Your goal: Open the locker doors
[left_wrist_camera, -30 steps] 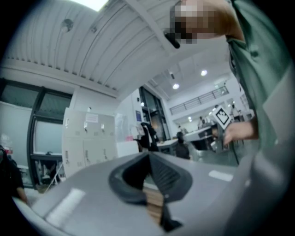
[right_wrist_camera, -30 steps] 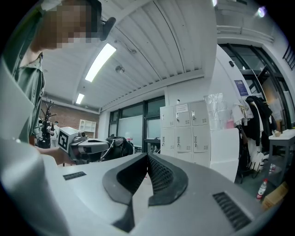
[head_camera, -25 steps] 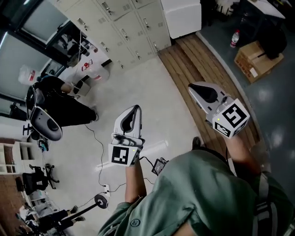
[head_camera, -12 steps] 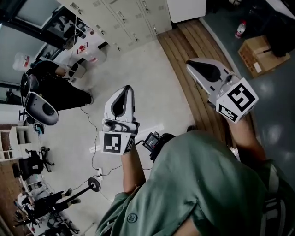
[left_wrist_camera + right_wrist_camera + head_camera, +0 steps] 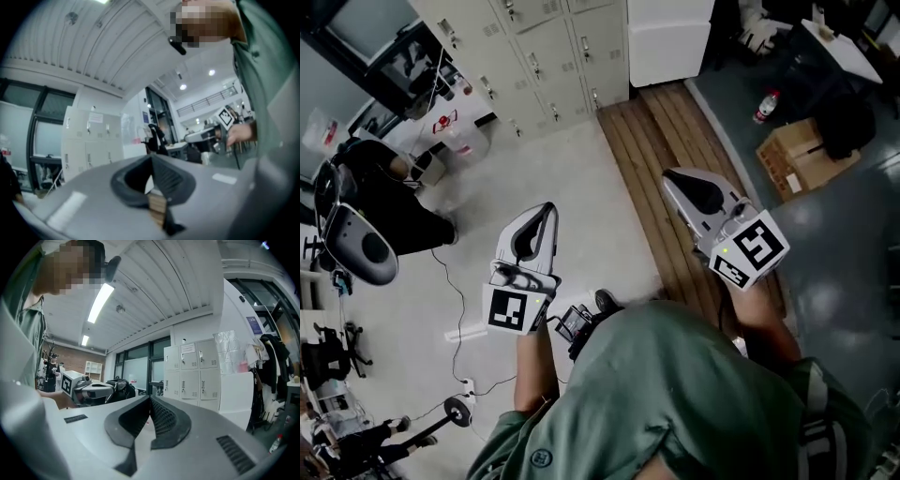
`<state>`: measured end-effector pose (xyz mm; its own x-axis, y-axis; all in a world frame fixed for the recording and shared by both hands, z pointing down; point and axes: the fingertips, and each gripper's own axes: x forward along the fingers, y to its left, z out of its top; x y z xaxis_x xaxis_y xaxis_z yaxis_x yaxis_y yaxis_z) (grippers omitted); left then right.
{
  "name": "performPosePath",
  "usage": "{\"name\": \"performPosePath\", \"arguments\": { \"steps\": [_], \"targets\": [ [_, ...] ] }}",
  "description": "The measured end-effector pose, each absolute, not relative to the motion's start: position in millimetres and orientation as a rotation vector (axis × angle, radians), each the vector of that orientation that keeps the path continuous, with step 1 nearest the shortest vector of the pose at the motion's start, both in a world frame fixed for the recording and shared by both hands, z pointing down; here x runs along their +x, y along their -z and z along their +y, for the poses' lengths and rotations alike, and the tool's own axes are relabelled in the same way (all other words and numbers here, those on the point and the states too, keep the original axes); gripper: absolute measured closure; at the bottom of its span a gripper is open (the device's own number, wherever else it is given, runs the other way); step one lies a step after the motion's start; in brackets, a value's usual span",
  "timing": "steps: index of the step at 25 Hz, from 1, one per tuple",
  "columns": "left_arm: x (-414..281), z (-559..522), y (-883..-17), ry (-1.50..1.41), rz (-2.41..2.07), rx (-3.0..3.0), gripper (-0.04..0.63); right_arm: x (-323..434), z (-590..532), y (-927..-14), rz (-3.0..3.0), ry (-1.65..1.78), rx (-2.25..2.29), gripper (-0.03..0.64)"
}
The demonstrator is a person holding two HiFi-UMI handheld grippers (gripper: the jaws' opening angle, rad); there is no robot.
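A bank of beige locker doors (image 5: 539, 47) stands across the room, all shut, with small handles. It also shows in the left gripper view (image 5: 84, 145) and the right gripper view (image 5: 190, 376), still far off. My left gripper (image 5: 546, 210) is held level over the pale floor, jaws together with nothing between them (image 5: 151, 158). To its right my right gripper (image 5: 671, 178) hangs over the wooden strip floor, also shut and empty (image 5: 150, 399). Both point toward the lockers, well short of them.
A white cabinet (image 5: 670, 39) stands right of the lockers. A cardboard box (image 5: 795, 155) and a bottle (image 5: 764, 105) sit on the dark floor at right. A person in black (image 5: 389, 192) is at left, and cables (image 5: 459, 314) trail across the floor.
Both grippers have travelled forward with the person, side by side and still shut. The lockers, the cabinet and the cardboard box have shifted in the head view.
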<state>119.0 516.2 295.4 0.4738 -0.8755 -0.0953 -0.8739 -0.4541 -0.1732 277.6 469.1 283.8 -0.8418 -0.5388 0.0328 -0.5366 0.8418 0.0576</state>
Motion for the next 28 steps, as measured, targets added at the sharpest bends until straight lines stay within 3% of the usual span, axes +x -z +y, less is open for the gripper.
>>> {"name": "performPosePath", "arguments": {
  "steps": [10,16,28],
  "targets": [
    [64,454,-269,0.060,1.336,-2.541,0.603,231,416,-257,-2.926,0.075,1.006,0.612],
    [55,457,-301,-0.016,1.379,-2.596,0.603,216,428,-292,-2.906,0.051,1.013,0.612],
    [51,368,-294,0.057,1.466,-2.559,0.603,206,318,-294,-2.969,0.009,0.913,0.612]
  ]
}}
